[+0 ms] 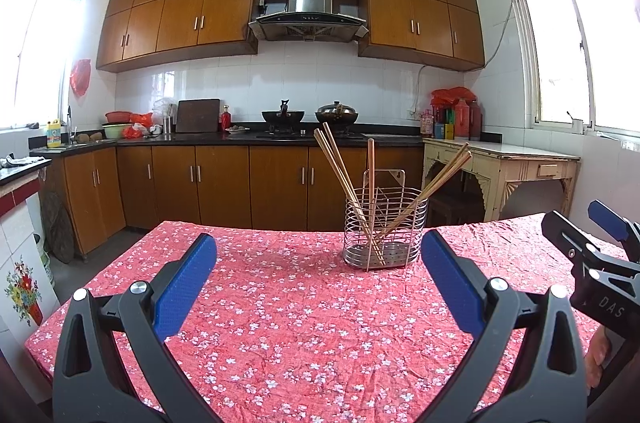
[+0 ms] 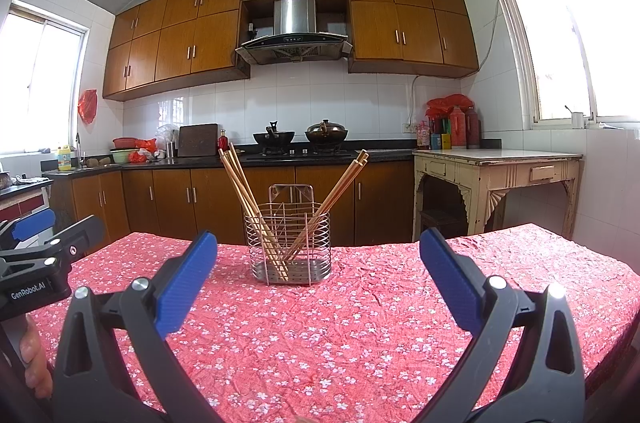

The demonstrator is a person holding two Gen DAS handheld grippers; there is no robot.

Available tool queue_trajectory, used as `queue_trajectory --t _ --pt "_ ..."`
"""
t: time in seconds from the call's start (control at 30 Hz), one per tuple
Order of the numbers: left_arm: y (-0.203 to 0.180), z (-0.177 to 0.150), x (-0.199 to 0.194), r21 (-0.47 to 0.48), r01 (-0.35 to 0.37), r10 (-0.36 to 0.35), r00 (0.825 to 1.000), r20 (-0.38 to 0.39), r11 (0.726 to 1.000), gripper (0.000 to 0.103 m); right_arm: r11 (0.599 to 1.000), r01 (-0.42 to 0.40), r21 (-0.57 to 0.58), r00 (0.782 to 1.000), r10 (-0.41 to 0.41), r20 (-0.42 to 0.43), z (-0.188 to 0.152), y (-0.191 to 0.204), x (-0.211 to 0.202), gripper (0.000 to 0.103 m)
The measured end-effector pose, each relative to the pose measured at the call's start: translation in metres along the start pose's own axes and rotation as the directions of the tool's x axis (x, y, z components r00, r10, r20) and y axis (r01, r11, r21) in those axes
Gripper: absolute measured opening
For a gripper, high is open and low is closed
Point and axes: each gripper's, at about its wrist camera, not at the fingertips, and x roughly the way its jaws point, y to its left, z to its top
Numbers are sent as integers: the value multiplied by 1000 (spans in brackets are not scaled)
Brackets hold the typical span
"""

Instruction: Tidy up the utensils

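A metal wire utensil holder (image 1: 383, 227) (image 2: 289, 247) stands upright on the far half of the red floral tablecloth (image 1: 280, 323) (image 2: 360, 323). Several wooden chopsticks (image 1: 340, 179) (image 2: 240, 183) lean out of it to the left and right. My left gripper (image 1: 318, 263) hovers open above the cloth, short of the holder, with nothing between its blue pads. My right gripper (image 2: 318, 263) is also open and empty, facing the holder from the near side. Each gripper shows at the edge of the other's view: the right gripper (image 1: 600, 243), the left gripper (image 2: 44, 243).
Behind the table runs a kitchen counter with wooden cabinets (image 1: 224, 183), two woks on a stove (image 1: 308, 117), and a cutting board (image 1: 198, 115). A cream side table (image 2: 496, 171) stands at the right under a window. A hand (image 2: 34, 355) holds the left gripper's handle.
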Motion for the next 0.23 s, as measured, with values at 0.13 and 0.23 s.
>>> queue_trajectory --t 0.13,0.23 --pt "0 1 0 1 0 0 1000 1 1000 101 1000 0 0 1000 0 1 0 0 0 99" --pt "1 2 0 -4 -1 1 1000 1 1000 101 1000 0 0 1000 0 1 0 -1 0 99"
